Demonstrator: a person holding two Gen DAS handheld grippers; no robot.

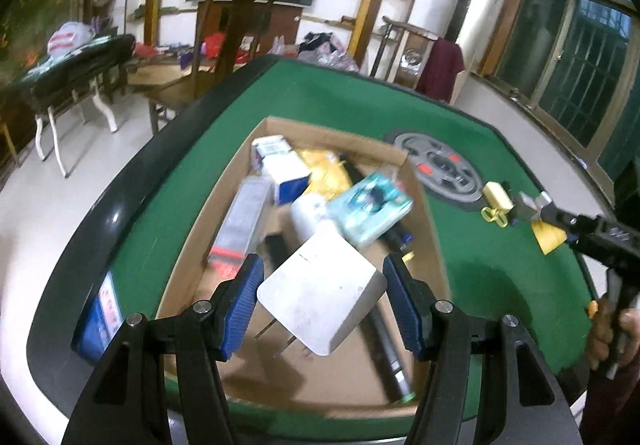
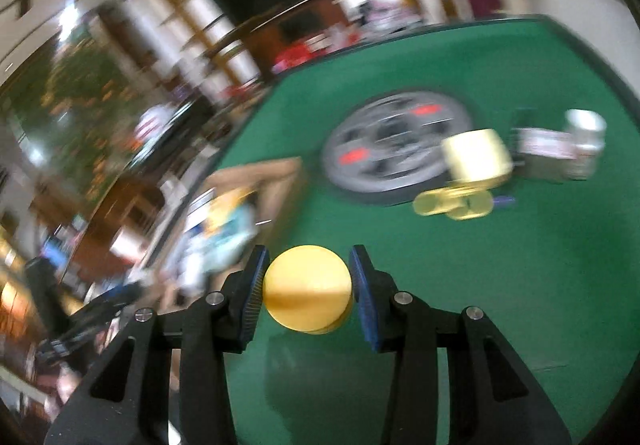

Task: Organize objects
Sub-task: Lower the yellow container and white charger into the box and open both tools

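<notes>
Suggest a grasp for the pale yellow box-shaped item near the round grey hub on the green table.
Grip the pale yellow box-shaped item across its blocky body's two side faces, coming from above. Probably avoid the yellow rings at its base: low, rounded, poor purchase. Blur hides finer detail.

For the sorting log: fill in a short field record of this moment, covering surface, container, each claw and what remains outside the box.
surface: green table
container: open cardboard box, already holding several packaged items
left claw: holds a white plug adapter over the box
right claw: shut on a yellow round object, above the felt
outside box: pale yellow item and a small tin, both blurred
</notes>
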